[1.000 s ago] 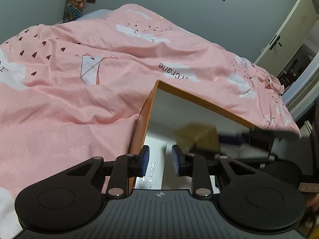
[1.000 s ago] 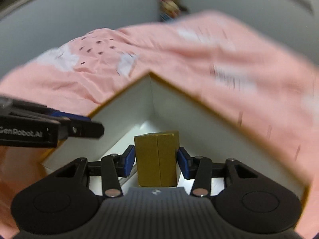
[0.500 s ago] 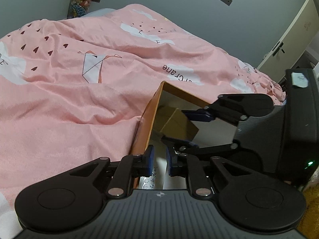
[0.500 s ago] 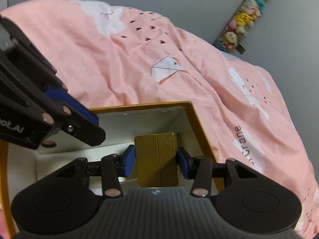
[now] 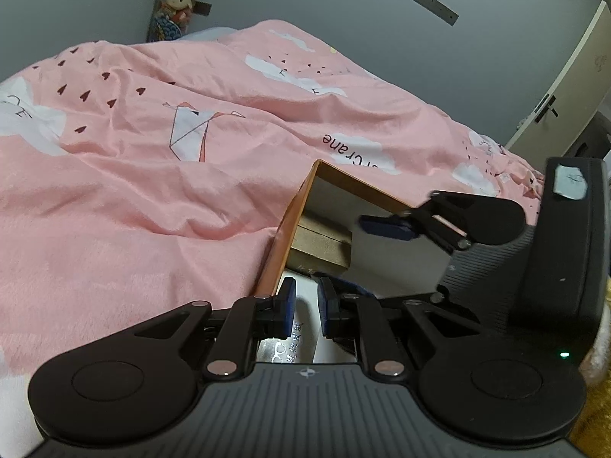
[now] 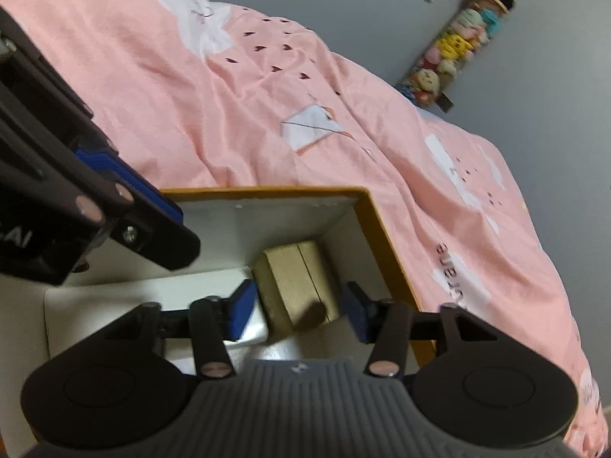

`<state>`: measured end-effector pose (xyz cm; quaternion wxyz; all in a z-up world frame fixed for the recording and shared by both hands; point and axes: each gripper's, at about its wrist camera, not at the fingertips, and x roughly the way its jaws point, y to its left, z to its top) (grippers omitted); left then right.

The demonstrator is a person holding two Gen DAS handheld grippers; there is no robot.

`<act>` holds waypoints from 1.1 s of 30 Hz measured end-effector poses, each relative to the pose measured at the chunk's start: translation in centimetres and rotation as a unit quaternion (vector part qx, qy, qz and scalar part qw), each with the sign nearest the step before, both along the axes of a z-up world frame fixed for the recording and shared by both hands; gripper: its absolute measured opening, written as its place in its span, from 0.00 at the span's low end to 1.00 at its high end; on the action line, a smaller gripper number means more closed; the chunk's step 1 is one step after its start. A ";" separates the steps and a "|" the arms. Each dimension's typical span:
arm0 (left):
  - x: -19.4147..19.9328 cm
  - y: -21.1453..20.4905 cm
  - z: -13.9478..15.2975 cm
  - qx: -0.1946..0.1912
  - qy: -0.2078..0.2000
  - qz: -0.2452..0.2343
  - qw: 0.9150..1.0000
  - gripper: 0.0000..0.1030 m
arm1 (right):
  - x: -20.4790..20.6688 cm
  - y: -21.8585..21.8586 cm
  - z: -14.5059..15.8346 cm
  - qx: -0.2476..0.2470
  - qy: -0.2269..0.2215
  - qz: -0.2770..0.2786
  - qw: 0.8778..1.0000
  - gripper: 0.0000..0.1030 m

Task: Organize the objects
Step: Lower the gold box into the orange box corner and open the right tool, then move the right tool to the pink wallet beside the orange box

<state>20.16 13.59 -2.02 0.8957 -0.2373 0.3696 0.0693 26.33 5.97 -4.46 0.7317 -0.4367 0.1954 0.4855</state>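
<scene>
The small gold box [image 6: 299, 284] lies in the far corner of the orange-rimmed carton [image 6: 385, 252], tilted a little, with one end just beside the white inner wall and its other side against a white packet [image 6: 152, 297] on the carton floor. In the left wrist view the same gold box [image 5: 320, 244] sits tucked against the carton's near wall [image 5: 282, 244].

The right gripper [image 6: 301, 311] hangs over it with its fingers spread wide — blue pads stand clear on both sides of the box, touching nothing, so the box rests on its own. The left gripper [image 5: 305, 305] is at the carton's edge with its fingers drawn narrow; a thin gap shows between the pads and nothing is held there. The carton itself sits on a rumpled pink quilt [image 5: 133, 198].

The placing looks done, and the risks I would judge lie in pulling away. The right pads sit low around the box, so a sideways lift could clip it and tip it further or drag it off the corner. The two grippers are close together over the carton — they could knock each other. The quilt is soft, so a push on the rim could tilt the carton and slide its contents.
</scene>
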 end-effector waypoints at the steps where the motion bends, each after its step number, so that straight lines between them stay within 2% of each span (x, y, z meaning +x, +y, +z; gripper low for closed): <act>1: -0.1 -0.1 0.0 0.001 -0.001 0.001 1.000 0.17 | 0.0 -0.4 0.1 0.003 0.005 -0.009 1.000 0.59; 6: -0.2 -0.6 0.0 0.014 -0.006 0.009 1.000 0.17 | 1.1 -1.7 0.0 0.011 0.051 -0.068 0.996 0.59; 8: -0.2 -0.7 0.0 0.018 -0.007 0.010 1.000 0.17 | 1.6 -1.9 -0.2 0.013 0.076 -0.083 0.994 0.56; 10: -0.2 -0.8 -0.1 0.017 -0.008 0.009 1.000 0.17 | 1.8 -1.9 -0.6 0.012 0.090 -0.090 0.992 0.38; 12: -0.2 -0.9 -0.1 0.015 -0.005 0.007 1.000 0.17 | 1.7 -1.5 -1.0 0.013 0.094 -0.091 0.991 0.28; 15: -0.2 -1.0 -0.2 0.016 -0.003 0.006 1.000 0.17 | 1.3 -1.2 -1.2 0.025 0.097 -0.084 0.991 0.21; 24: -0.8 -1.7 0.5 0.044 -0.016 0.008 0.999 0.17 | 0.9 -1.1 -0.9 0.033 0.102 -0.094 0.990 0.19; 30: -2.3 -3.3 2.7 0.085 -0.044 0.004 0.995 0.18 | -0.5 -3.9 2.0 0.068 0.127 -0.131 0.981 0.20; 33: -3.2 -4.5 4.1 0.102 -0.061 -0.010 0.993 0.22 | -2.0 -5.7 3.7 0.095 0.131 -0.144 0.976 0.20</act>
